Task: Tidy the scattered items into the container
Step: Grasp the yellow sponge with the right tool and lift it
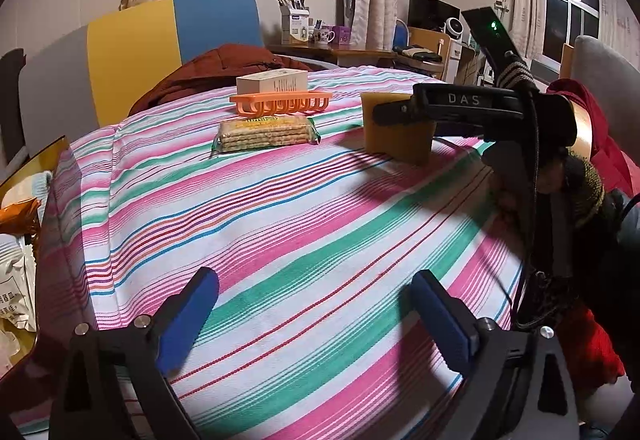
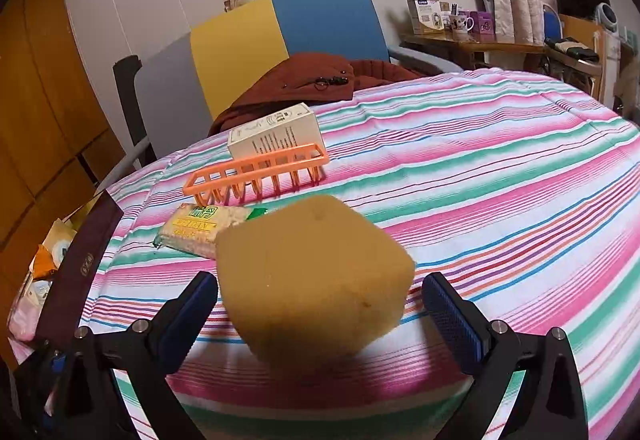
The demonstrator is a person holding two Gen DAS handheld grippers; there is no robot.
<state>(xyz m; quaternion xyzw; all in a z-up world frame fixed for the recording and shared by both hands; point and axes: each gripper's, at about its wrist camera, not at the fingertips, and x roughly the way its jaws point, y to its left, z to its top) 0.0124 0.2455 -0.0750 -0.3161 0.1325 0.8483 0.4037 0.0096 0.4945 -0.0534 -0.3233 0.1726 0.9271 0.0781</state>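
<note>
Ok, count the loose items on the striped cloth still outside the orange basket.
2: the yellow sponge between the right gripper fingers, and the cracker packet just before the orange basket.

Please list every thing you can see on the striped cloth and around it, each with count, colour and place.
sponge: 1, yellow, on the cloth between the open right claw's fingers
basket: 1, orange, far side of the cloth
box: 1, white, in the basket
crackers: 1 pack, clear and green, just before the basket
cloth: 1, pink, green and white stripes
jacket: 1, brown, behind the cloth
chair: 1, grey, yellow, blue, behind the jacket
left claw: 1, black and blue, open, empty
right claw: 1, black and blue, open around the sponge
</note>
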